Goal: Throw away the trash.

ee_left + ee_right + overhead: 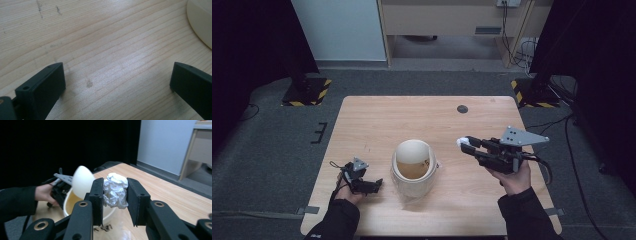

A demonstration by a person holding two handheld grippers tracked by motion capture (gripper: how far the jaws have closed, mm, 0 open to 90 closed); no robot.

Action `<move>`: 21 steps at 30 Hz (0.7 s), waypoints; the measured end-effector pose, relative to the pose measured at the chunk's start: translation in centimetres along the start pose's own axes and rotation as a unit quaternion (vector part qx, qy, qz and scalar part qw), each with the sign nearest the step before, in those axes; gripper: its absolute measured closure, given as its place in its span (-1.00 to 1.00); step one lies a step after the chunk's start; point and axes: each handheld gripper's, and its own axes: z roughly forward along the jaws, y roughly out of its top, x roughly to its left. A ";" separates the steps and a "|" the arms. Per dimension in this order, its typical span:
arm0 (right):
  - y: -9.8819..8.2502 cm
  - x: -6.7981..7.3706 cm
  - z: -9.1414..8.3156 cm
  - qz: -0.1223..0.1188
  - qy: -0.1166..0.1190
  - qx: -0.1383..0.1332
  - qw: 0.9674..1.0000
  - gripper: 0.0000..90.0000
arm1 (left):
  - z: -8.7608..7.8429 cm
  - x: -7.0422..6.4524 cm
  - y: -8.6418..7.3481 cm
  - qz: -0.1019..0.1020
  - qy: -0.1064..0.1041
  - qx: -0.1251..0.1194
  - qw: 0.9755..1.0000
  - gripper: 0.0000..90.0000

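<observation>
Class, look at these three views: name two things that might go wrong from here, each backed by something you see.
1. The right gripper pinches the crumpled white paper ball only at its sides; it may slip out short of the cream bin with the raised lid.
2. The open left gripper rests apart from the bin, so a nudge could shift it.

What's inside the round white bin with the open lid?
The white bin is lined yellowish-brown, and no object can be made out in it from above. Its raised lid and near wall cover part of the bottom. The crumpled paper is outside, squeezed in the right tool.
</observation>
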 end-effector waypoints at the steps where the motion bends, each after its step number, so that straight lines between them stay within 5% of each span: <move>1: 0.0 0.3 0.1 -0.001 0.004 0.002 1.000 0.51 | 0.0 0.0 0.0 0.001 -0.001 0.000 1.000 -1.00; 9: -0.5 1.8 1.8 0.002 0.042 0.012 0.999 0.51 | 0.0 0.0 0.0 0.000 0.000 -0.001 1.000 -1.00; 21: -0.9 3.6 3.8 -0.011 0.063 0.022 0.998 0.51 | 0.0 0.0 0.0 0.000 0.000 -0.001 1.000 -1.00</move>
